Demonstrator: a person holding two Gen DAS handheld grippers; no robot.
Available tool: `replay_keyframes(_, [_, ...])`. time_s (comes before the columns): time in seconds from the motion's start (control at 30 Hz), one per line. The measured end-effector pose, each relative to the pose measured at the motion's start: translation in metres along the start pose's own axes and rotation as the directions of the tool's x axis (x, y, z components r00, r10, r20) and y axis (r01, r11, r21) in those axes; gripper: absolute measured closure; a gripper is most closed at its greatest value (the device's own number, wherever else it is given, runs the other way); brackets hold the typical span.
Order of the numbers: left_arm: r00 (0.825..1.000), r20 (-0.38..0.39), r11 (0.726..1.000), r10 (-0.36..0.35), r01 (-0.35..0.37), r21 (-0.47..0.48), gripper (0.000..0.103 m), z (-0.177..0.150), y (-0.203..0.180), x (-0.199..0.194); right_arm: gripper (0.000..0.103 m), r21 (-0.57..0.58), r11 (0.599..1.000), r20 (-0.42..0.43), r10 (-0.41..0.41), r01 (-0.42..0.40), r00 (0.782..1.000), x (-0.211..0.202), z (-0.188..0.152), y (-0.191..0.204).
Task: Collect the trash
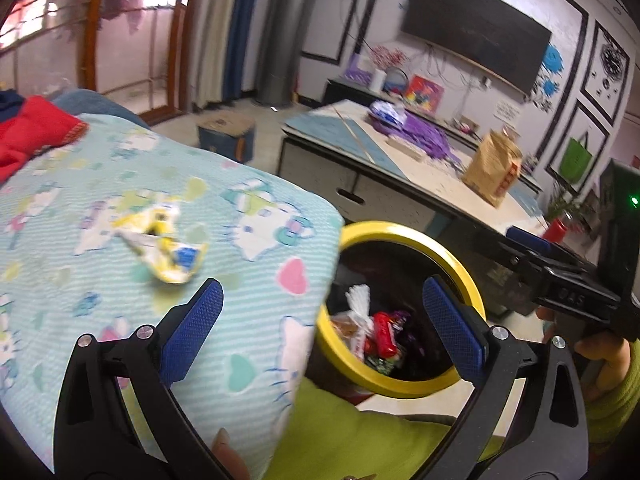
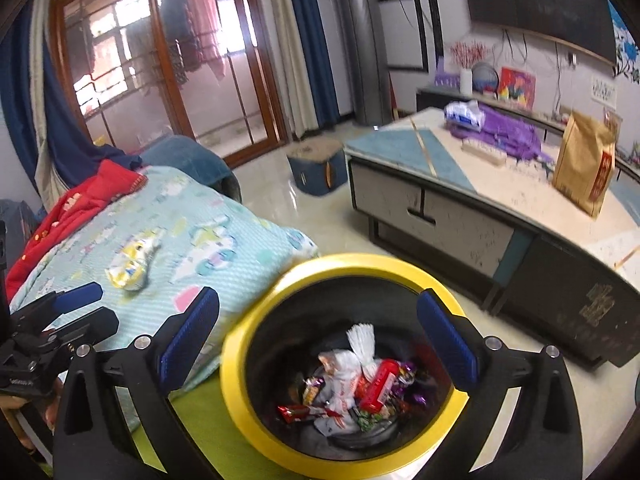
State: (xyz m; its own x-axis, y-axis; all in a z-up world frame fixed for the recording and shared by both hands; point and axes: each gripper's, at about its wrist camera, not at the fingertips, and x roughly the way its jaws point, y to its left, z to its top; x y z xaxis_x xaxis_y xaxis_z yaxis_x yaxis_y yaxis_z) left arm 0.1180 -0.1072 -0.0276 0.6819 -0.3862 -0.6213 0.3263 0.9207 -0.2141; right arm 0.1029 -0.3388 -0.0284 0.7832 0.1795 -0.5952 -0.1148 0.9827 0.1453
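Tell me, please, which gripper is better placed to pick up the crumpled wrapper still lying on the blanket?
Probably left: the left gripper, open and empty, hangs nearer the wrapper; the right gripper hangs over the bin.

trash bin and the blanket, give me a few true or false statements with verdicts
1. The trash bin has a yellow rim. True.
2. The bin is empty. False: wrappers lie at its bottom.
3. A crumpled yellow and white wrapper lies on the cartoon blanket. True.
4. The left claw is clamped on that wrapper. False: its jaws stand wide open with nothing between them.
5. The right claw is open above the bin. True.
6. The brown paper bag sits on the blanket. False: it stands on the low table.
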Motion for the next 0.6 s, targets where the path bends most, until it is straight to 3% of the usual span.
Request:
replay_keyframes(0.37, [0.983,0.146,0.994,0.113,-0.11,-0.026,0.011,-0.016,0.018,-0.061,0.006,-0.13,0.991,0.195,0.052,-0.027,0.979,-0.045,-0.017,0.063])
replay_keyframes(0.6, [0.967,0.2,0.987,0.159,-0.156,-0.032,0.011,-0.029,0.024,-0.081,0.006,-0.124,0.992,0.269,0.032,0.002,0.962,-0.056,-0.028,0.076])
